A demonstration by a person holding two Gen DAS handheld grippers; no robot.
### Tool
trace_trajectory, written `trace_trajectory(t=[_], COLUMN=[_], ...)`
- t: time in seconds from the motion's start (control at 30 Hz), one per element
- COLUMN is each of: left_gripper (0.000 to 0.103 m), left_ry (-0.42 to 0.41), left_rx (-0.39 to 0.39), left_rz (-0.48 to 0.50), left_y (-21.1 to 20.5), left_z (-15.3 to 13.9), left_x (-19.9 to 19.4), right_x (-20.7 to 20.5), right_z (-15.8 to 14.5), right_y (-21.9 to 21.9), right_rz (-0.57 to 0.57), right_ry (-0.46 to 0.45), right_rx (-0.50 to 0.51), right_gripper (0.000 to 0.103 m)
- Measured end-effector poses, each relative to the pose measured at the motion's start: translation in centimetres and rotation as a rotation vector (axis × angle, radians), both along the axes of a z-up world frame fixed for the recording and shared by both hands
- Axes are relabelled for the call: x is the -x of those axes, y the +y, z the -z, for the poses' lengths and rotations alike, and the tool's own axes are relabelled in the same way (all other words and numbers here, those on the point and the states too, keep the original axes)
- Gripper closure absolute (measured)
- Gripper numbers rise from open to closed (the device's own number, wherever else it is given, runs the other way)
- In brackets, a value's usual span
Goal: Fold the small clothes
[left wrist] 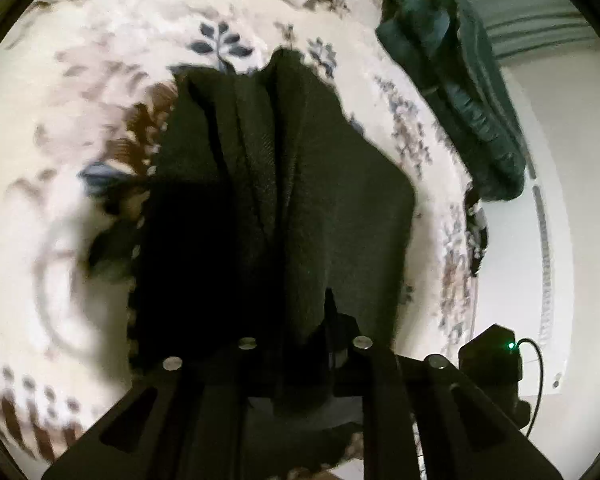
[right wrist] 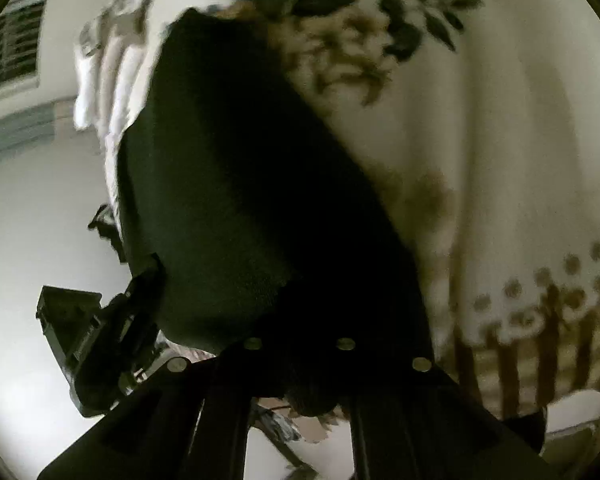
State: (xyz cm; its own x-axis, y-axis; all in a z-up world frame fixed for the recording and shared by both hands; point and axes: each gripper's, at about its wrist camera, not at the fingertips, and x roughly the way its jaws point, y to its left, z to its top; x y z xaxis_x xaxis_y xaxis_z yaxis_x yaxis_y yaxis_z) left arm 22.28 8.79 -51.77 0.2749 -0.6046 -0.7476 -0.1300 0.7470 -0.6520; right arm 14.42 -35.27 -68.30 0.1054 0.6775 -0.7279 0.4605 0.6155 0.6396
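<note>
A dark knitted garment hangs down in front of the left wrist camera, lifted above a white floral bedspread. My left gripper is shut on its near edge. In the right wrist view the same dark garment fills the middle. My right gripper is shut on its edge too. The left gripper's body shows at the lower left of the right wrist view. The fingertips of both grippers are hidden by the cloth.
A pile of dark teal clothes lies on the far right part of the bed. White folded cloth lies at the bed's edge. A white wall and window blinds are behind.
</note>
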Motion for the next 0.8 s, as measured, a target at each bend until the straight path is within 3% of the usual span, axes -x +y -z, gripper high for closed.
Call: trace_trajectory(t=[0.2, 0.43, 0.47, 0.5, 0.53, 0.6, 0.63, 0.67, 0.8], left_gripper=[0.092, 0.086, 0.072, 0.050, 0.044, 0.040, 0.040, 0.040, 0.039], left_ry=[-0.007, 0.190, 0.208, 0.222, 0.219, 0.192, 0.181, 0.161, 0.039], left_rx=[0.020, -0.005, -0.001, 0.001, 0.002, 0.013, 0.010, -0.001, -0.122], left_rz=[-0.041, -0.060, -0.061, -0.071, -0.083, -0.111, -0.112, -0.111, -0.053], left_y=[0.7, 2.0, 2.2, 2.6, 2.9, 4.1, 4.4, 4.8, 4.8], left_z=[-3.5, 3.7, 4.2, 4.3, 3.9, 2.7, 2.1, 1.3, -1.8], left_x=[3.9, 6.6, 6.5, 6.5, 6.5, 6.1, 5.7, 5.0, -0.4], right_x=[3.8, 4.9, 4.2, 3.5, 2.9, 1.7, 1.3, 0.7, -3.2], right_z=[-3.9, 1.0, 1.3, 1.2, 1.1, 0.1, -0.3, -0.8, -2.1], right_y=[0.3, -0.2, -0.2, -0.3, -0.3, -0.6, -0.9, -1.3, -2.5], right_rz=[-0.084, -0.123, -0.140, -0.155, -0.161, -0.158, -0.151, -0.137, -0.062], right_ry=[0.003, 0.135, 0.142, 0.142, 0.139, 0.105, 0.084, 0.065, 0.004], right_rx=[-0.006, 0.079, 0.108, 0.116, 0.117, 0.114, 0.115, 0.117, 0.117], right_gripper=[0.099, 0.097, 0.094, 0.093, 0.087, 0.062, 0.043, 0.038, 0.038])
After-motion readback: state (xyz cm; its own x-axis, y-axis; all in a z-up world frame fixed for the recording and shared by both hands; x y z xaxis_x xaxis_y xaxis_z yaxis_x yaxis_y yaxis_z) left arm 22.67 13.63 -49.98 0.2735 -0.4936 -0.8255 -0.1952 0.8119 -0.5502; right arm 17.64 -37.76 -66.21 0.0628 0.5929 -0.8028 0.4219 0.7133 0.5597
